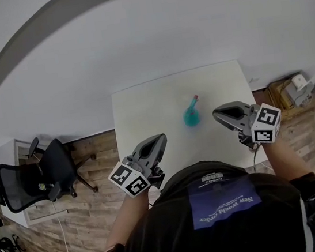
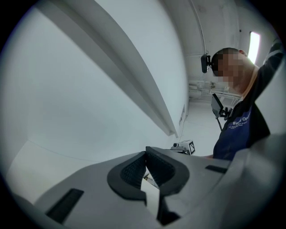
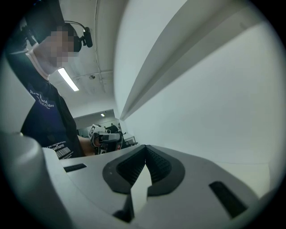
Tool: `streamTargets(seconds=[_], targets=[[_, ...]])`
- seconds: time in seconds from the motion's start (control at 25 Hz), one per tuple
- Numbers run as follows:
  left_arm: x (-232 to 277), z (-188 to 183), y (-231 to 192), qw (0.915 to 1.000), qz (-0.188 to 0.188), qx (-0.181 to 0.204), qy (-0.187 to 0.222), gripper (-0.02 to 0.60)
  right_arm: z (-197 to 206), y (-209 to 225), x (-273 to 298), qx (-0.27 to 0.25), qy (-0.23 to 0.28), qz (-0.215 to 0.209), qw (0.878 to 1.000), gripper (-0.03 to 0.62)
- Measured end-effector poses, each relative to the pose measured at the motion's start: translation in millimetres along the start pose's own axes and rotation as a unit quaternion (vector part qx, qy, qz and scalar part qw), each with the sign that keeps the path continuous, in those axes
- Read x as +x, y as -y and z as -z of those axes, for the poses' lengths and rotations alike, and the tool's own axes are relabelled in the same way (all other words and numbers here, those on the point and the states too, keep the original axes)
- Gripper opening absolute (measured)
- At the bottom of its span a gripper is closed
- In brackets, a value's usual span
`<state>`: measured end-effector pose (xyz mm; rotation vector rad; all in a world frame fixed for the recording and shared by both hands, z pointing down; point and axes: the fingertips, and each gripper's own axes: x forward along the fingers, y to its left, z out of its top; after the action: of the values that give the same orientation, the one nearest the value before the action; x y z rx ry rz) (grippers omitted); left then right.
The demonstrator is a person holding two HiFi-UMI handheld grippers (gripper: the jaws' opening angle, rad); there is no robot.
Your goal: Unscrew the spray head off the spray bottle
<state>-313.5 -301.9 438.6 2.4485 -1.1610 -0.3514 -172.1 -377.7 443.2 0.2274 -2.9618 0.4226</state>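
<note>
Spray bottle (image 1: 190, 116): teal, standing free near the middle of the white counter (image 1: 144, 113), well apart from both tools.
Risk: the bottle likely spins or topples if the spray head (image 1: 194, 98) is twisted while nothing braces the body; the rounded body may slip between pads.
Long axis: apparently upright, reddish spray head on top; nozzle direction too small to tell.
Left tool (image 1: 159, 138): clenched on nothing, held near the person's torso.
Right tool (image 1: 218, 114): clenched on nothing, just beside the counter's near edge.
</note>
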Motion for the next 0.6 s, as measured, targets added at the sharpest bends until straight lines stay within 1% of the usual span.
streamTargets(seconds=[0.12,0.2,0.32,0.4,0.48,0.56,0.6], targets=[[-8,-2,-8,0.9999,0.01,-0.004,0.0,0.004,1,-7,15,-0.034,-0.028,0.0,0.999,-0.009],[-13,-6,-12,0.9999,0.012,-0.006,0.0,0.003,-4,-10,26,-0.065,-0.055,-0.01,0.996,-0.009],[-16,-2,-13,0.9999,0.005,-0.012,0.011,0.004,-3,-11,33,-0.116,-0.104,-0.034,0.987,-0.009],[-22,2,-18,0.9998,-0.004,-0.012,0.016,0.003,4,-12,40,-0.14,-0.132,-0.055,0.98,-0.009],[-29,3,-26,0.9996,-0.013,-0.012,0.02,0.003,12,-13,51,-0.16,-0.166,-0.08,0.97,0.079],[-34,3,-34,0.9993,-0.021,-0.014,0.026,0.003,24,-11,60,-0.198,-0.207,-0.102,0.953,0.104],[-36,4,-37,0.9992,-0.026,-0.015,0.028,0.003,31,-10,63,-0.221,-0.232,-0.113,0.94,0.127]])
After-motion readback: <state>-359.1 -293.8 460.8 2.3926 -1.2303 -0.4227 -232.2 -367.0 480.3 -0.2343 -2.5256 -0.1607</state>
